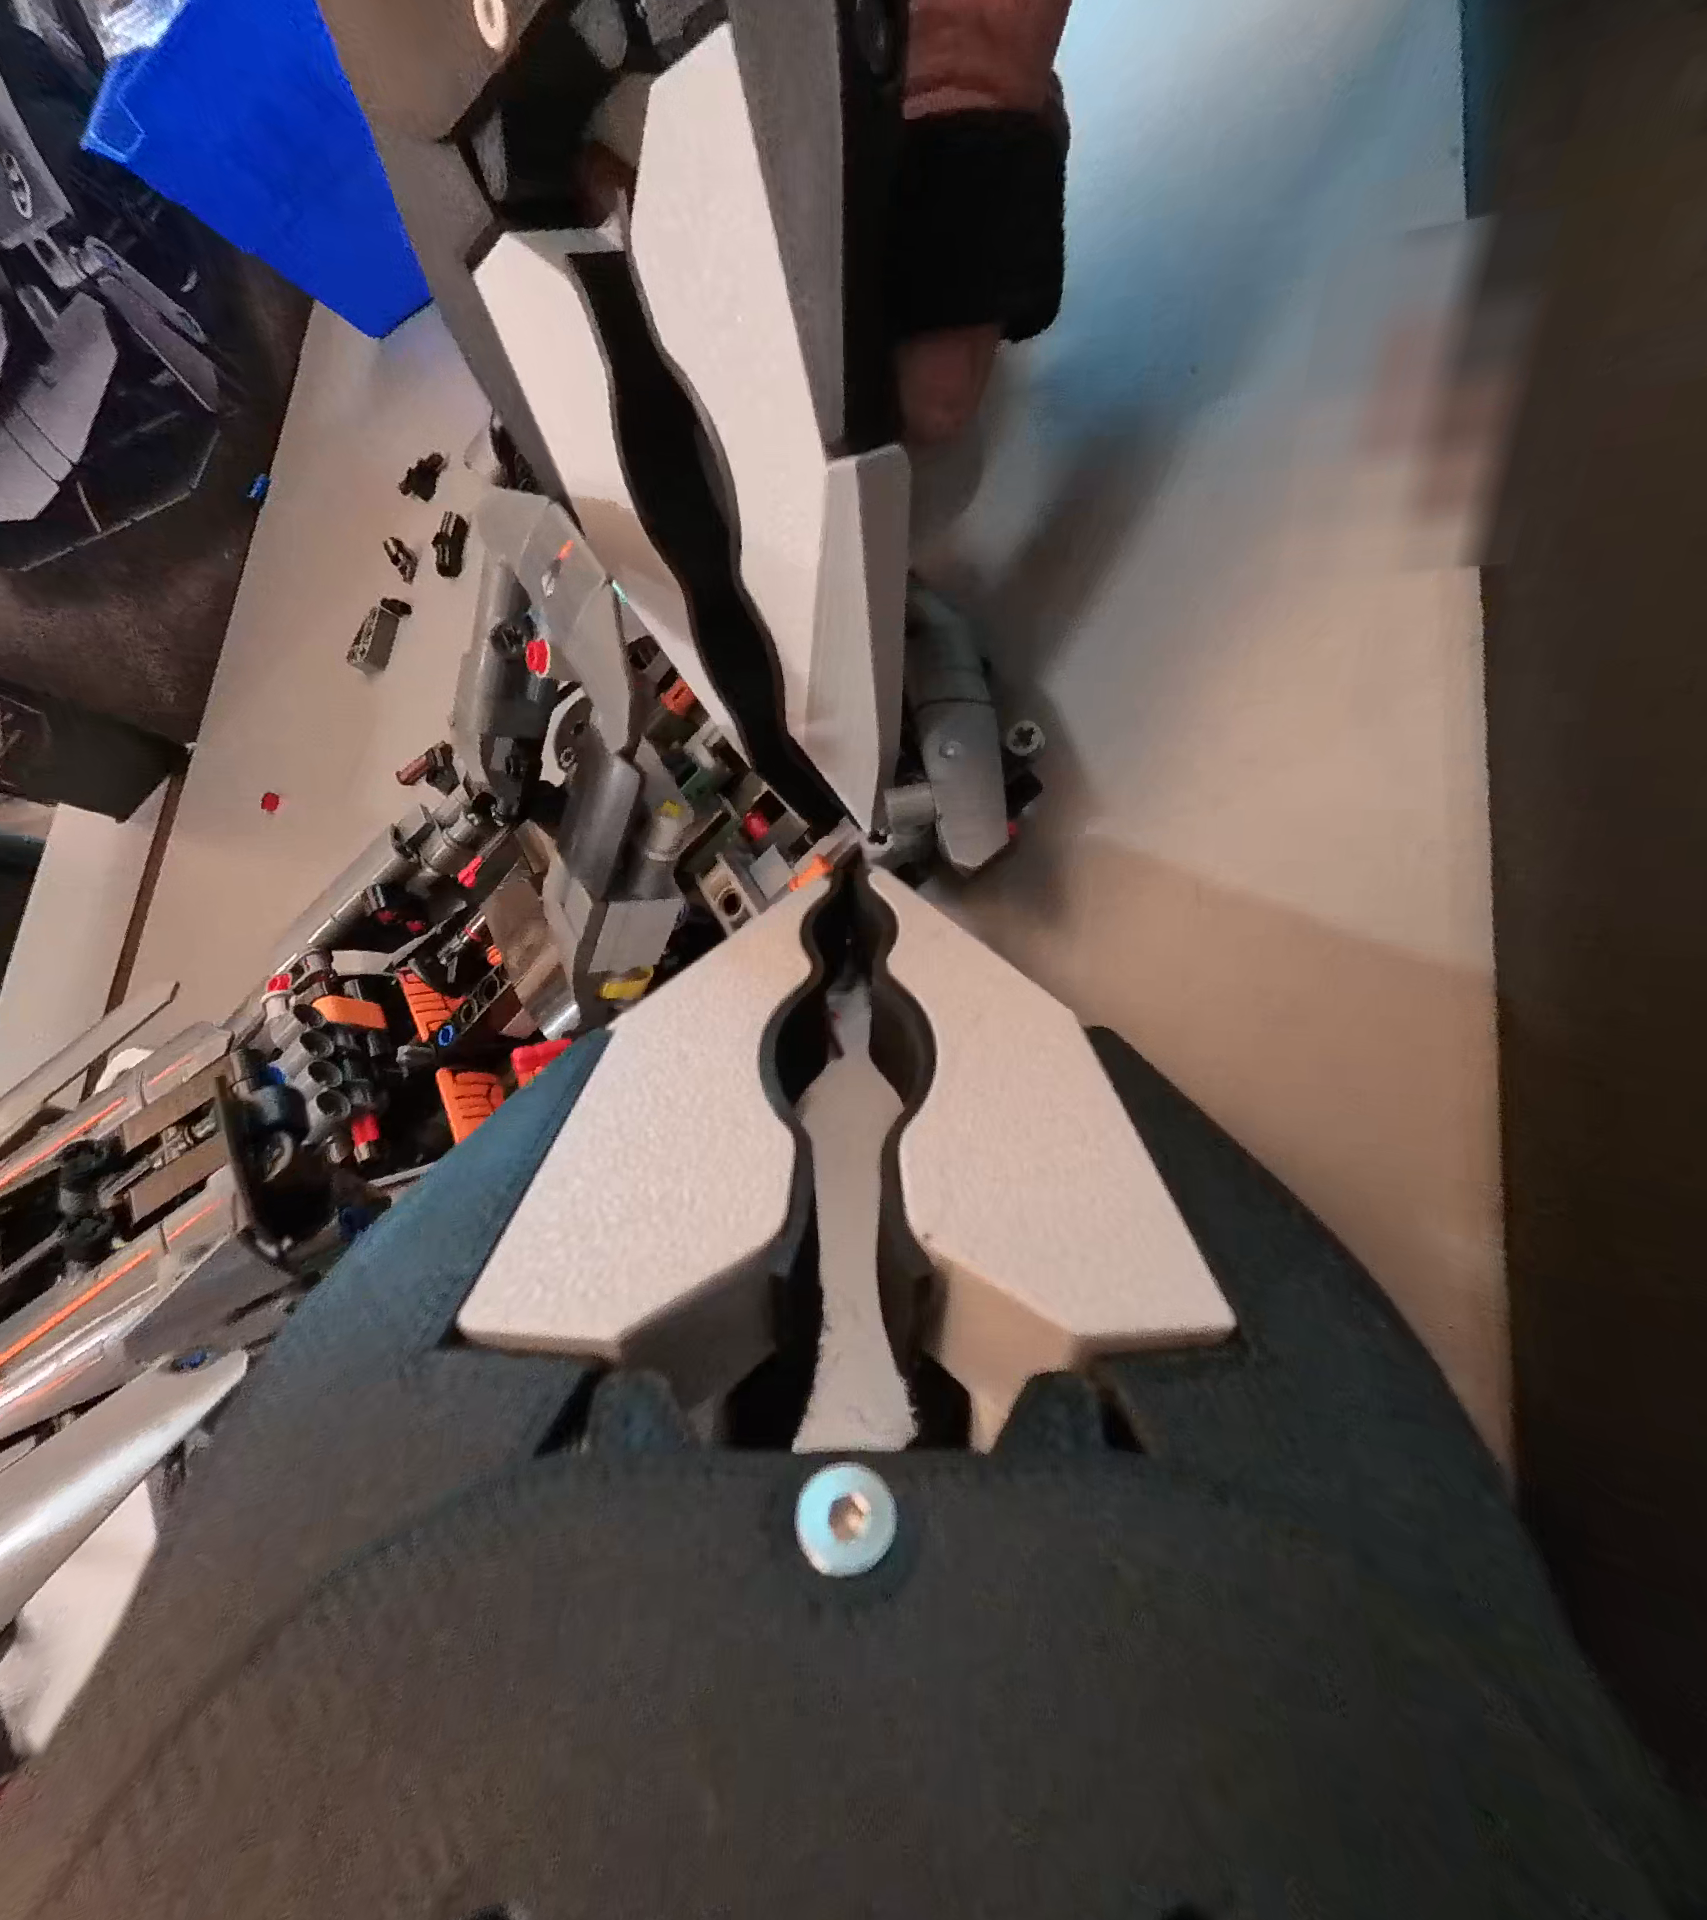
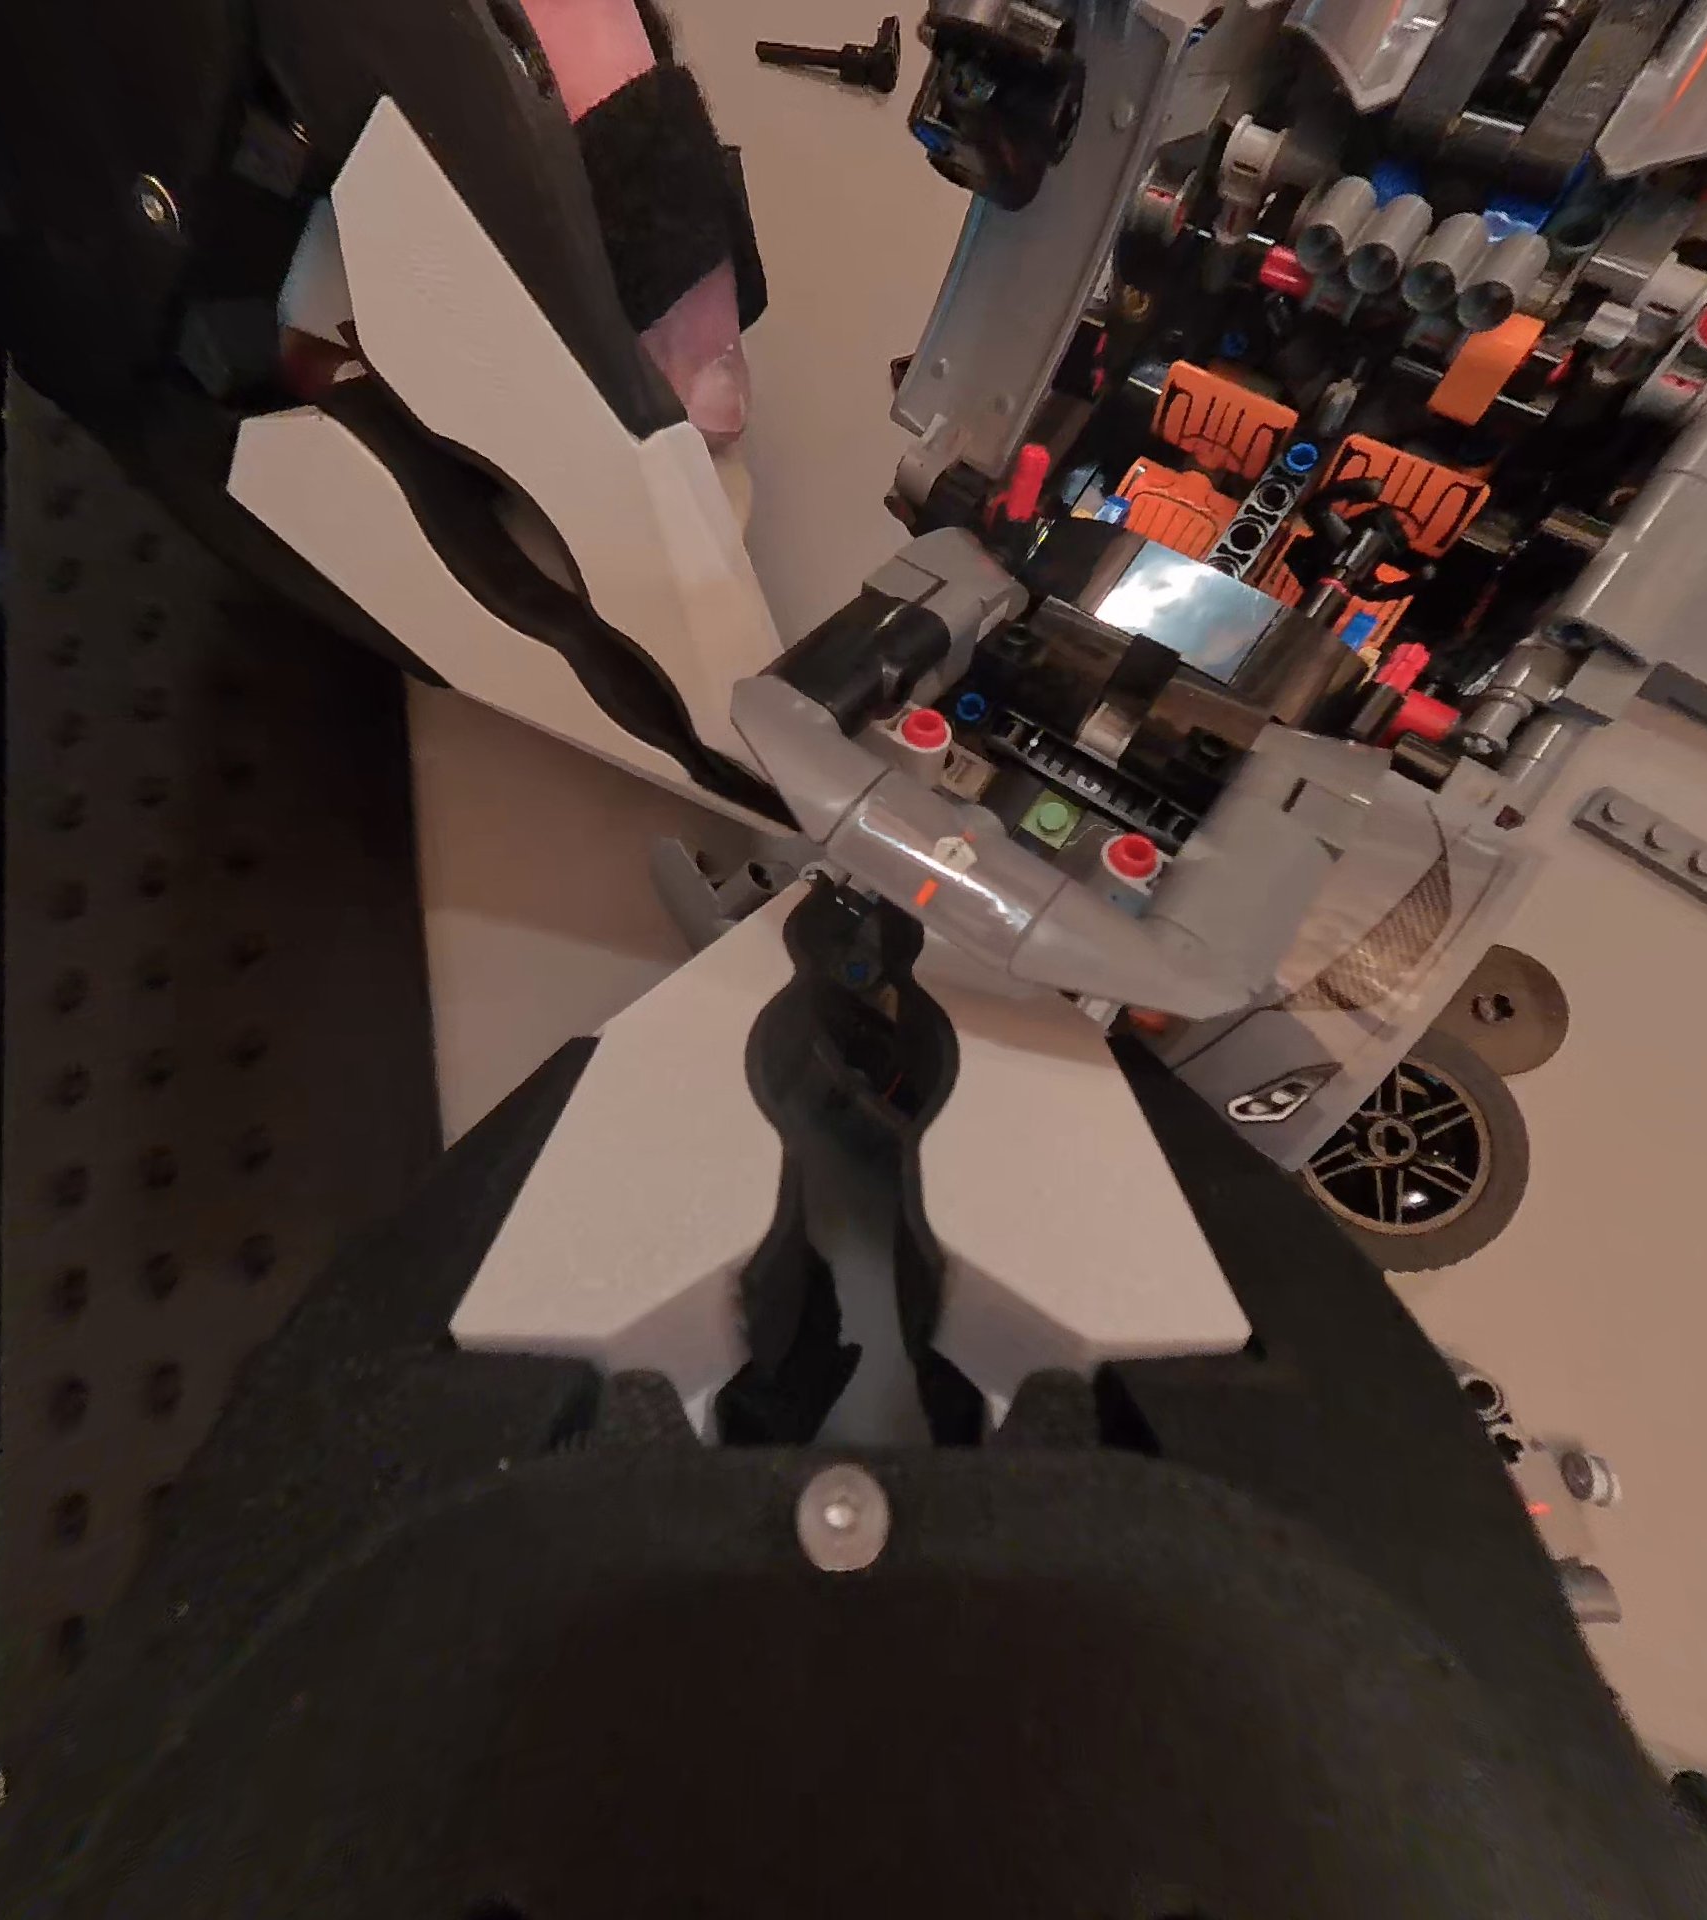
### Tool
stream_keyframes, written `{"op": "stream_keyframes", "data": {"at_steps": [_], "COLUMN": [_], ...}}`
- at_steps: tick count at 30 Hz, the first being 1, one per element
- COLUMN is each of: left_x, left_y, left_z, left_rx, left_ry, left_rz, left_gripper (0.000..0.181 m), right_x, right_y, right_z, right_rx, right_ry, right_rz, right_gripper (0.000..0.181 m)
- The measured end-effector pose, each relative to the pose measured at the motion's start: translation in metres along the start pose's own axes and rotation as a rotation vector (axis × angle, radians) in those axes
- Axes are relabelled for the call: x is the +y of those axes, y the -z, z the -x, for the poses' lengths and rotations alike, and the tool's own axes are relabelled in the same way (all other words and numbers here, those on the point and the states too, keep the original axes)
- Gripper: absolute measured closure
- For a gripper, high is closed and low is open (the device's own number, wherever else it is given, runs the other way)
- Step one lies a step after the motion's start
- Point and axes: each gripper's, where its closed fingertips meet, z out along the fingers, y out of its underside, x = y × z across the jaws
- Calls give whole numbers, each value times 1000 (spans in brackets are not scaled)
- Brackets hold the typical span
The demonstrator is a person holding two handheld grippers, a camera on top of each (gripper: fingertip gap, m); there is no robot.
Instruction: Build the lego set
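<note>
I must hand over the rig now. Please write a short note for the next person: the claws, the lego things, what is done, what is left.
Left claw: shut, tips at a grey edge of the lego car.
Right claw: shut, tip to tip with the left one at the same spot. Whether either pinches a small piece cannot be seen.
Done: the car lies on the white table, with grey body, orange seats and one wheel mounted.
Left: loose black pieces lie beside the car, so the building is not finished.
</note>
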Motion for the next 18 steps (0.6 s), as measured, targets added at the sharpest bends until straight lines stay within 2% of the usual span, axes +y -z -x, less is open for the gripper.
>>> {"op": "stream_keyframes", "data": {"at_steps": [8,16,18], "left_x": [-4,-1,6], "left_y": [-3,-4,-8], "left_z": [-4,-5,-11], "left_rx": [2,6,34], "left_ry": [-17,-9,-20], "left_rz": [-3,19,63], "left_gripper": [181,181,181], "right_x": [1,1,0], "right_y": [0,-1,-1], "right_z": [1,1,-1], "right_rx": [-11,-2,10], "right_ry": [4,21,25], "right_rz": [-2,11,16], "right_gripper": [172,176,181]}}
